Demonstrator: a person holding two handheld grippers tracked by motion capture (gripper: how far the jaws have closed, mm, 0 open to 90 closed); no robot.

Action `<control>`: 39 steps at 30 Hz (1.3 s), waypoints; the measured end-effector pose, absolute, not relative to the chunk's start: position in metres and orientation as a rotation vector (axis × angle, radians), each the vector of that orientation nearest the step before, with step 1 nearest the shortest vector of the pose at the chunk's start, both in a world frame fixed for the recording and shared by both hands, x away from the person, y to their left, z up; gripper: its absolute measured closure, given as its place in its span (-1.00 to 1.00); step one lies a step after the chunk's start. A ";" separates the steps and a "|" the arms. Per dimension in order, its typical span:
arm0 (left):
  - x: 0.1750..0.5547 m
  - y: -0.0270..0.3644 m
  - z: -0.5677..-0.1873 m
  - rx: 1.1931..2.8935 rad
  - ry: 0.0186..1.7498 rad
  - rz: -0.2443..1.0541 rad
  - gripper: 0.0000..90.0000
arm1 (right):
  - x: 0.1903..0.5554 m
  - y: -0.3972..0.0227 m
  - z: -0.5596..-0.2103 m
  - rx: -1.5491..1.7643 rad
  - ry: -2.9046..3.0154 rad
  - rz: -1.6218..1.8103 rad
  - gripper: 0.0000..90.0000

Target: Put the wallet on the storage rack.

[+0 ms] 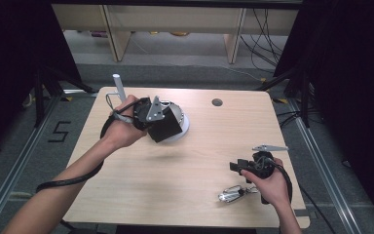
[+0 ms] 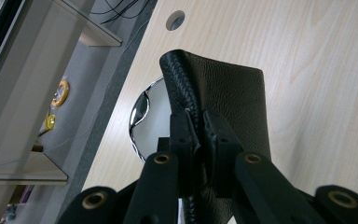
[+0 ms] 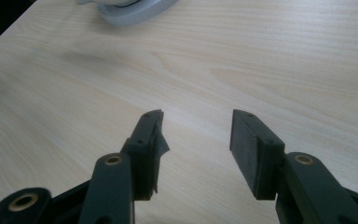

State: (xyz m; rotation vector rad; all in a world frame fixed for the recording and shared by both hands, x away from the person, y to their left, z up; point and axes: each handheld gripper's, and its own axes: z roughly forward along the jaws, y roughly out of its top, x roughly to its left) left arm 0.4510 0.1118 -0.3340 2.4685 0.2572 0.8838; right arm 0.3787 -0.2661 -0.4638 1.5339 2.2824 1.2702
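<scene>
My left gripper (image 1: 157, 123) is shut on a black leather case (image 1: 166, 128) and holds it just above a round, shiny mirror-like dish (image 1: 184, 125) at the table's back left. In the left gripper view the pads (image 2: 186, 135) pinch the stitched edge of the case (image 2: 223, 98), and the dish (image 2: 145, 122) shows below it. My right gripper (image 1: 234, 166) is at the front right, pointing left. Its jaws stand open in the right gripper view (image 3: 196, 128), with only bare wood between them. The dish's pale rim (image 3: 130, 10) lies far ahead of it.
A small shiny metal object (image 1: 233, 194) lies on the table by my right hand. A white cylinder on a wire stand (image 1: 118, 87) rises at the back left corner. A cable hole (image 1: 217, 102) sits near the table's far edge (image 1: 175, 90).
</scene>
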 end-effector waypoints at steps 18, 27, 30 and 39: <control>0.469 0.106 -0.326 2.480 0.209 0.950 0.83 | 0.379 -0.267 -0.465 1.550 2.277 1.266 0.22; 0.482 0.105 -0.329 2.490 0.184 0.989 0.83 | 0.379 -0.267 -0.465 1.553 2.279 1.251 0.22; 0.486 0.104 -0.330 2.480 0.171 1.001 0.83 | 0.379 -0.267 -0.465 1.555 2.276 1.247 0.22; 0.497 0.100 -0.338 2.492 0.157 1.017 0.82 | 0.378 -0.269 -0.465 1.581 2.275 1.240 0.22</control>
